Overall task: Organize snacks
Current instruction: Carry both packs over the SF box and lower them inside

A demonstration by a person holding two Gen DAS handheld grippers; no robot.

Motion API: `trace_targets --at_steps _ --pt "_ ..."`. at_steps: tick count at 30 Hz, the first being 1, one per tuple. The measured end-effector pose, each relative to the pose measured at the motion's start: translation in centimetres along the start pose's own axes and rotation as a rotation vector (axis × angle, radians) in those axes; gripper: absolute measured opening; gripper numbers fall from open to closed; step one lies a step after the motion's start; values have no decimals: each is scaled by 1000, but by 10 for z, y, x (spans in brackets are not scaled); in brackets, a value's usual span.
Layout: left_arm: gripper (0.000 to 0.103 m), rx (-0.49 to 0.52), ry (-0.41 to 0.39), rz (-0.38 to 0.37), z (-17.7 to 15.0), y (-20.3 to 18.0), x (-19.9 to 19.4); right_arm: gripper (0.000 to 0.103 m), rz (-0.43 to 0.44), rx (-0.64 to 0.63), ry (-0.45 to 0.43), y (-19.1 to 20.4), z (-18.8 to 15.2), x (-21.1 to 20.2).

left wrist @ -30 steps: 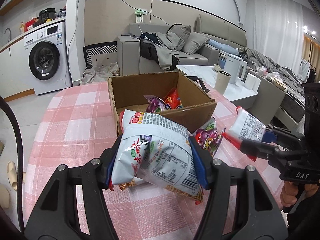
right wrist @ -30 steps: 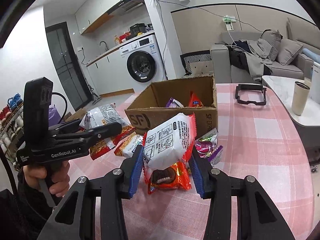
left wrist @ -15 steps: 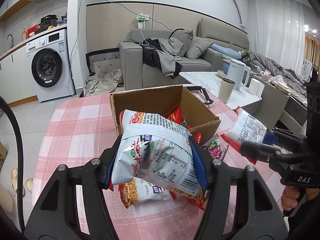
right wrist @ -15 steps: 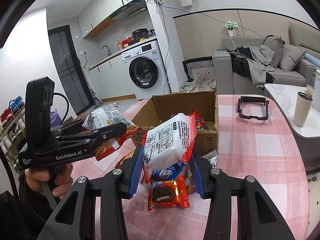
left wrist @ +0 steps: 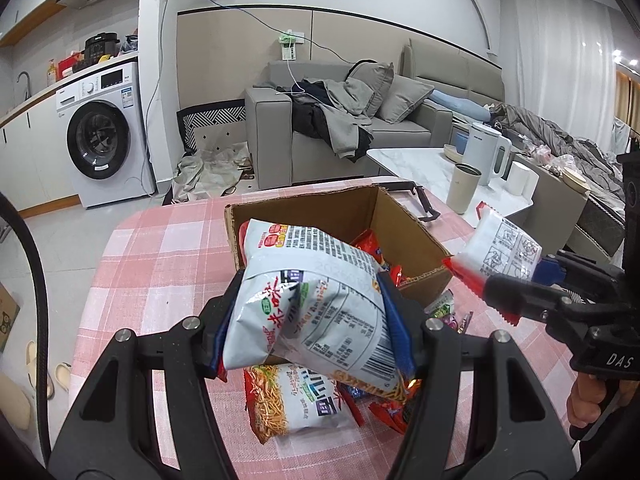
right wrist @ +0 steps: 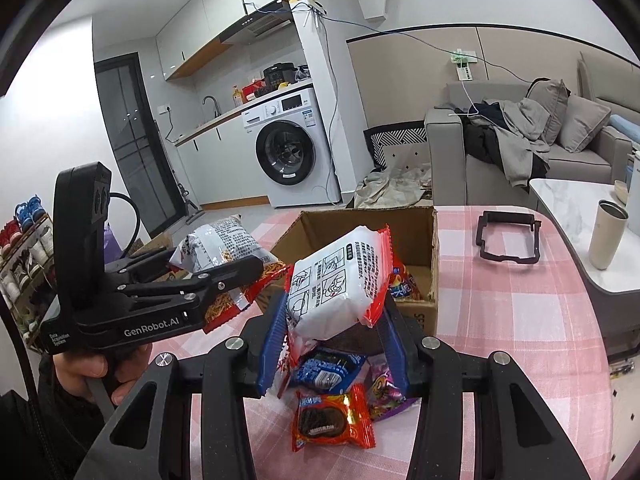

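An open cardboard box with several snack packs inside stands on the pink checked table. My left gripper is shut on a large white and red noodle-snack bag, held above the table just before the box; it also shows in the right wrist view. My right gripper is shut on a white pack with red edges, held above the box's near side; it shows at the right in the left wrist view. Loose packs lie below: a noodle bag, a red cookie pack, a blue one.
A black plastic frame lies on the table right of the box. A white side table with a beige cup and a kettle stands past the table's right edge. A sofa and washing machine stand behind.
Both grippers have risen with their packs and moved toward the box. More loose packs now show on the table beneath them.
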State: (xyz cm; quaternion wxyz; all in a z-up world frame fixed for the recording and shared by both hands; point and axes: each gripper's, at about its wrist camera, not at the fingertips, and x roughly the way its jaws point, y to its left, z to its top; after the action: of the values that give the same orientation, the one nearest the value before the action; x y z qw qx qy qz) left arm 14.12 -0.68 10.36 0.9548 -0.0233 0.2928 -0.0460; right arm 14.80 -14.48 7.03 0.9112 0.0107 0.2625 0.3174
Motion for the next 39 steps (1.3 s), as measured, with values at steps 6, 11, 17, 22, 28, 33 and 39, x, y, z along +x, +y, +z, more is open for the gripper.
trace_targets --at_steps 6,11,17,22,28,33,39 --pt "59 -14 0 3 5 6 14 45 -12 -1 3 0 9 10" --pt "59 -16 -1 4 7 8 26 45 -31 -2 11 -3 13 18" --pt "59 -24 3 -20 16 10 48 45 -58 7 28 -9 18 29" --pt "59 -20 5 -36 21 11 64 45 -74 11 38 -16 21 38" --pt "59 -20 17 -21 19 14 80 45 -84 10 51 -20 25 53" --pt "59 -43 19 -13 15 23 91 45 -87 4 70 -26 26 70" --pt "59 -60 13 -12 13 32 100 45 -94 -3 88 -28 26 84"
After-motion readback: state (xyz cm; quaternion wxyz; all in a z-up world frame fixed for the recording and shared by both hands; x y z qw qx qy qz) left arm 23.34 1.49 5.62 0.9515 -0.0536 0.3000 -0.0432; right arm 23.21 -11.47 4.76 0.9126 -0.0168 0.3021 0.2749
